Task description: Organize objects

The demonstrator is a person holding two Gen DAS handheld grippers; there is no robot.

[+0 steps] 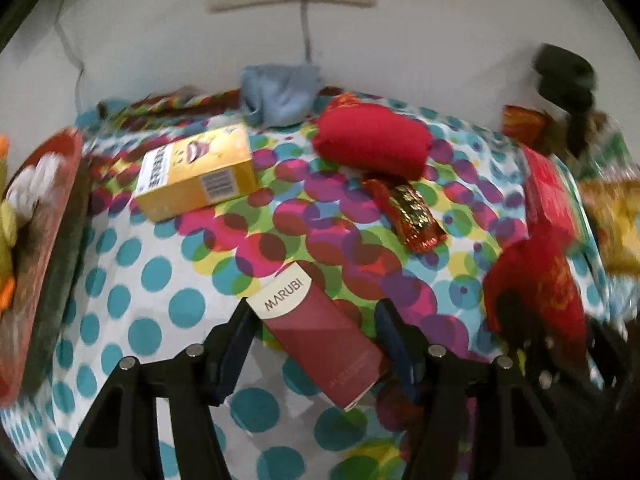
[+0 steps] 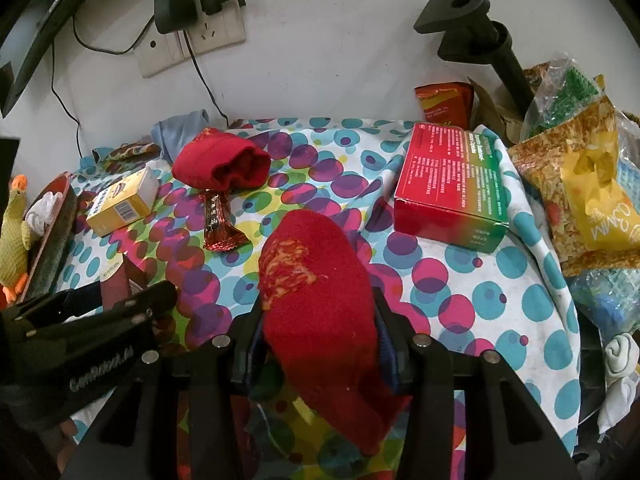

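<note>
Clearly the sorting is at an early stage, since most things lie loose on the spotted cloth [image 2: 480,280] that covers the bench. The right tongs [image 2: 318,332] grip a red sock [image 2: 320,280], which fills the gap between their jaws and hangs out front and below, lifted off the cloth. The left tongs [image 1: 316,328] stand either side of a maroon box [image 1: 320,328] marked MARUBI; the box lies askew between the jaws, and the far jaw seems to touch it, but I cannot tell whether they have closed on it.

Scattered across the cloth are a yellow box [image 1: 196,172], a rolled red sock [image 2: 224,164], a foil snack bar [image 2: 218,220] just in front of that roll, and a red-green box [image 2: 452,188] off to the right. A blue cloth [image 1: 280,92] sits bunched at the back by the wall.

On the right edge a heap of snack bags [image 2: 580,200] looks partly gathered, and a white sock roll [image 2: 620,356] lies below it. On the left a tray [image 2: 56,228] holds a toy duck [image 2: 14,232] and something white. These may be the sorting places, though that is a guess.

By this showing, two items are in hand and at least five are left to be placed.
</note>
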